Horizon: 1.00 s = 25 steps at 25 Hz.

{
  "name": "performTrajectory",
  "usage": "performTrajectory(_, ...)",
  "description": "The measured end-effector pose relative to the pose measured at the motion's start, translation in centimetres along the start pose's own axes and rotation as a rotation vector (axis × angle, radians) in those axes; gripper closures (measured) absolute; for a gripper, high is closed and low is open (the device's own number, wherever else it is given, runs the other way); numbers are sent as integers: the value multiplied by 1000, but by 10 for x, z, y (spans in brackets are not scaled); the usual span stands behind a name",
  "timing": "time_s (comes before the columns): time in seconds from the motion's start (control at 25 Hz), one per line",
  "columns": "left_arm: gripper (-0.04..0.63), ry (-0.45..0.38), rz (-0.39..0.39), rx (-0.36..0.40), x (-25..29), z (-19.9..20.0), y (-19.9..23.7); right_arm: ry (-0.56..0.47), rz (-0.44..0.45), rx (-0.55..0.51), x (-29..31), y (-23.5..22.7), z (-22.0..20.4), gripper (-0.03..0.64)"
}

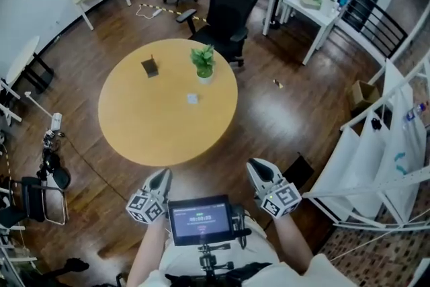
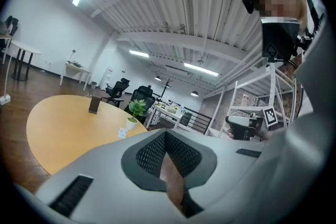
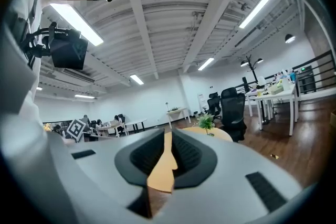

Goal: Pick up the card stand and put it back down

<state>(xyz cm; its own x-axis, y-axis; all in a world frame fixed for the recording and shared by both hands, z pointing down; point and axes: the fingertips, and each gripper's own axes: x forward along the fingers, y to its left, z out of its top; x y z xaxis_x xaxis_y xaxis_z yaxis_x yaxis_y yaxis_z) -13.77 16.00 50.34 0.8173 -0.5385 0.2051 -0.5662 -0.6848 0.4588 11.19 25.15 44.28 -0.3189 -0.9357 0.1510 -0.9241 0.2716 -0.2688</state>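
Note:
The card stand (image 1: 193, 99) is a small white piece near the middle of the round yellow table (image 1: 154, 131), just in front of a potted plant (image 1: 203, 64). In the left gripper view the card stand (image 2: 122, 133) shows small beside the plant (image 2: 136, 108). Both grippers hang low, off the table's near edge and close to the person's body. My left gripper (image 1: 163, 173) and right gripper (image 1: 255, 163) point toward the table. The jaws of each stand almost together with only a thin slit and nothing between them (image 2: 166, 136) (image 3: 169, 134).
A dark upright block (image 1: 150, 67) stands at the table's far left. A black office chair (image 1: 225, 7) sits behind the table, and white desks (image 1: 302, 7) stand at the back right. A white metal rack (image 1: 383, 165) is on the right. A phone on a mount (image 1: 199, 219) sits between the grippers.

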Motion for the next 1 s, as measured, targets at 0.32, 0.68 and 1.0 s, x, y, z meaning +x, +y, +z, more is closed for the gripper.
performTrajectory(0.32, 595, -4, 3, 20, -15, 27, 68, -2, 3, -16, 73, 24, -7, 566)
performTrajectory(0.68, 595, -5, -22, 49, -27, 46, 108, 22, -6, -37, 121, 45, -13, 566)
performTrajectory(1.0, 595, 8, -48, 20, -27, 42, 120, 42, -33, -55, 138, 47, -18, 566)
